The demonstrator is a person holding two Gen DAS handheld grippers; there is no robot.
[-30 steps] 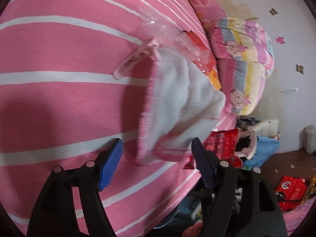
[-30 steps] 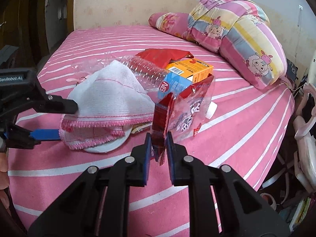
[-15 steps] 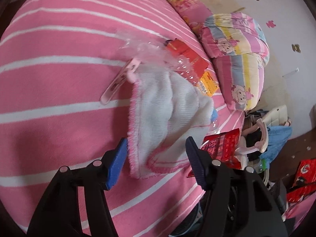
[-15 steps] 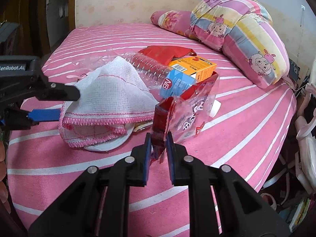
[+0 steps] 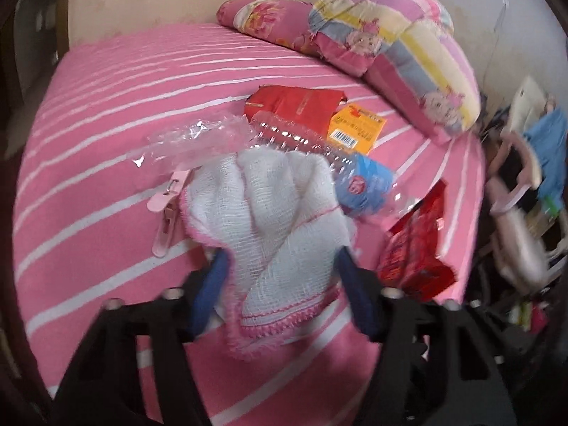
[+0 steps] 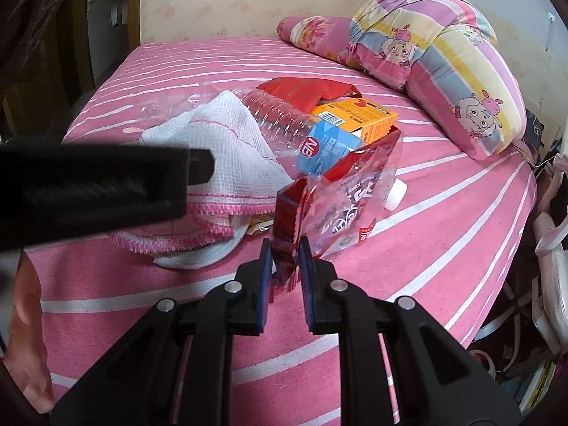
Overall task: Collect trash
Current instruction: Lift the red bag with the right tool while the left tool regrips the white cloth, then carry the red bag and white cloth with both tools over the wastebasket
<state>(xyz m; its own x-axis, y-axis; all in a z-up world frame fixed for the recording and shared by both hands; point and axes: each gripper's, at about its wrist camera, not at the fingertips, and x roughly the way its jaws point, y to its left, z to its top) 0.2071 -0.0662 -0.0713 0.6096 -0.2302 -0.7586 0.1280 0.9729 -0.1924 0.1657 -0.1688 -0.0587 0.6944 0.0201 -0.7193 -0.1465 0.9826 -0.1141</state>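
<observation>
Since a second ago your left gripper point(image 5: 280, 266) has swung in over the white cloth point(image 5: 277, 213), which is now bunching between its wide-open jaws. Your right gripper point(image 6: 285, 248) is still pinching the lower edge of the red snack wrapper point(image 6: 333, 198), jaws closed on it. Just beyond both sets of jaws, the plastic bottle point(image 6: 294, 131) is lying on the pink bed point(image 6: 426, 213), with the orange box point(image 6: 358, 117) behind it.
</observation>
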